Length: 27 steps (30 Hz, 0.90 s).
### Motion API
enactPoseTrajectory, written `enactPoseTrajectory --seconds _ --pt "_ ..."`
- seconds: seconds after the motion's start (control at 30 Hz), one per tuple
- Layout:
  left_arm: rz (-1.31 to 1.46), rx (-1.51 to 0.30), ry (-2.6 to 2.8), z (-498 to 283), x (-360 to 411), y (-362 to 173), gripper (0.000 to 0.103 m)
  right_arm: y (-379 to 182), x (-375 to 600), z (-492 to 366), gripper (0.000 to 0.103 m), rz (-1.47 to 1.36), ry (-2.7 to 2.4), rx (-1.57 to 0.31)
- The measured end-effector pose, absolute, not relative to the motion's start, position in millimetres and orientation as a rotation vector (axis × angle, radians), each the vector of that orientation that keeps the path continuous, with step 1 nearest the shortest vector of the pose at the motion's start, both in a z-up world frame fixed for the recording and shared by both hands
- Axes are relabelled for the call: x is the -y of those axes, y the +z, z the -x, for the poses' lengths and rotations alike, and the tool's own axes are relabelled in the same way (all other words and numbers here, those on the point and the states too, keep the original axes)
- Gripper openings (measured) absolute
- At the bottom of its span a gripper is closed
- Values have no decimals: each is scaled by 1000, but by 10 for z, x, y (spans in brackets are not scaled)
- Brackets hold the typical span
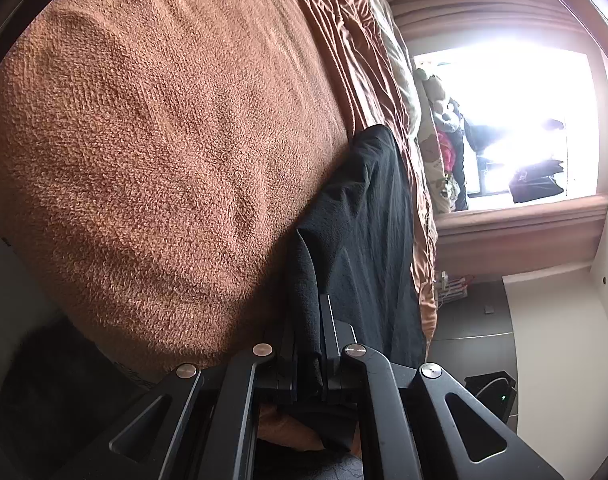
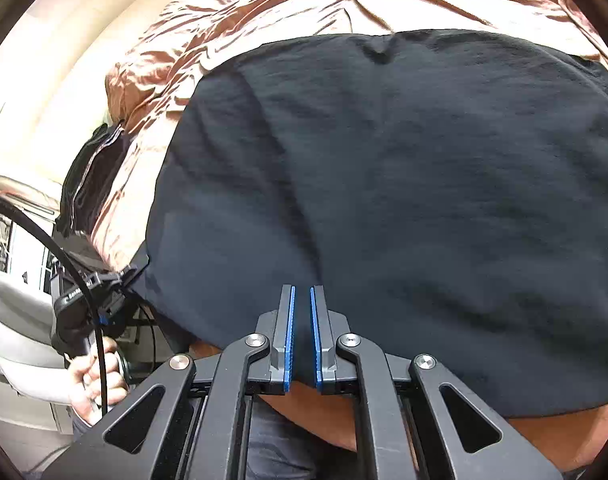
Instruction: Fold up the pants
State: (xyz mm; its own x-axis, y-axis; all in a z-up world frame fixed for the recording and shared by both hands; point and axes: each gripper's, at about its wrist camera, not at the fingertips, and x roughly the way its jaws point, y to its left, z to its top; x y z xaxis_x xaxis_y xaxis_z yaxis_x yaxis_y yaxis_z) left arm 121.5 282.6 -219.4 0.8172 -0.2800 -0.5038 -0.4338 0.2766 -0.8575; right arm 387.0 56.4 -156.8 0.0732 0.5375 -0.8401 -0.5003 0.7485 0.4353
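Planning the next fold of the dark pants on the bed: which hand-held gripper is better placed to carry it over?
Probably the left hand-held gripper: it is already shut on an edge of the pants. The right hand-held gripper is shut above the cloth, seemingly gripping nothing.

Matt dark cloth pants (image 2: 404,200), fuzzy blanket (image 1: 164,160)

One pants (image 2: 384,200), two tools (image 1: 308,344) (image 2: 302,320), one blanket (image 1: 164,140), one window (image 1: 524,120).

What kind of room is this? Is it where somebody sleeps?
Probably a bedroom. A big bed with a brown blanket and a rumpled sheet fills the view, dark pants lie spread on it, and a bright window is beside it.
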Motion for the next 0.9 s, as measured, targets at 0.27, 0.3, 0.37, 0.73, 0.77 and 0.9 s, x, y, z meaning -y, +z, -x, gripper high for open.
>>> enactPoseTrajectory --seconds 0.27,0.3,0.37,0.73,0.77,0.9 --pt "1296 -693 122 -1290 -2850 -2200 14 -1826 -567 -3879 4 -48 752 -1303" --pt "1291 -694 121 -1307 -2855 -2198 15 -1825 -557 -3892 4 -49 749 -1299" --pt "1282 -697 126 -1343 -2868 -2200 15 -1828 -529 -3835 4 -43 750 -1290" --pt "1244 -680 120 -1437 -2875 -2090 8 -1826 -432 -3765 4 -69 756 -1277" --pt "1235 -668 113 -1445 -2865 -2033 7 -1824 -427 -3769 4 -71 755 -1277" --pt "1195 -615 35 -1529 -2792 -1718 7 -1812 -346 -3726 4 -84 757 -1275"
